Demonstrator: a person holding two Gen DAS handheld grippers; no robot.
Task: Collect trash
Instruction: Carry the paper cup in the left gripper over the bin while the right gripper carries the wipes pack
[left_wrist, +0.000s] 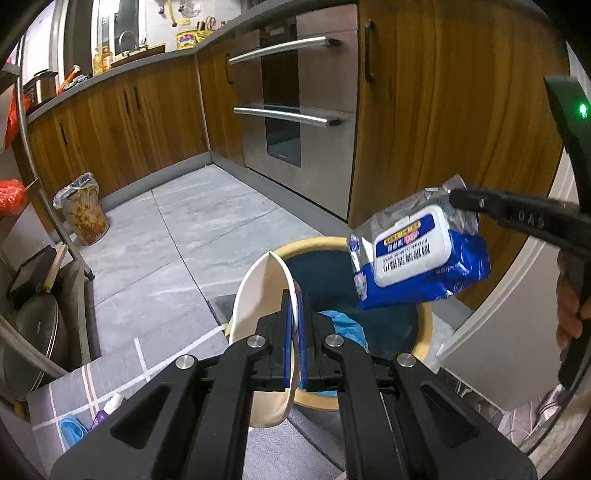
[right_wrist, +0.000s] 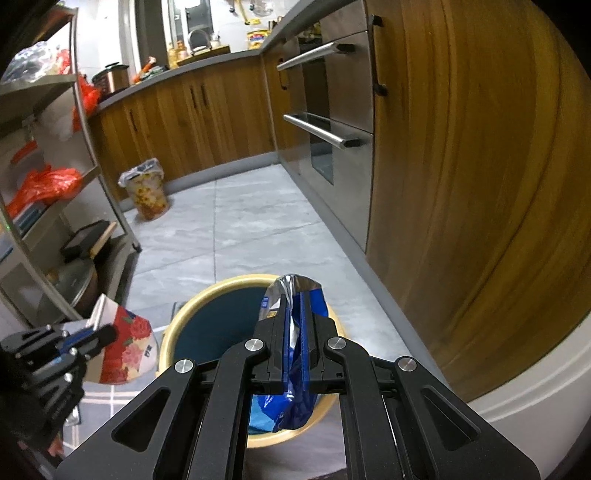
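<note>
My left gripper (left_wrist: 294, 295) is shut on the rim of a white paper bowl (left_wrist: 258, 295) with a red flowered outside (right_wrist: 125, 347), held above the near left edge of the round bin. My right gripper (right_wrist: 294, 299) is shut on the silver end of a blue wet-wipes pack (right_wrist: 291, 325), which hangs over the bin. The pack (left_wrist: 421, 258) shows its white lid in the left wrist view, held by the right gripper (left_wrist: 456, 197). The bin has a yellow rim (right_wrist: 207, 291) and dark liner, with a blue bag (left_wrist: 347, 325) inside.
Wooden cabinets (left_wrist: 443, 110) and a steel oven (left_wrist: 295, 110) line the right side. A second small flowered bin (right_wrist: 147, 192) stands by the far cabinets. A metal shelf rack (right_wrist: 55, 221) with pans and red bags is at left. Grey floor tiles lie between.
</note>
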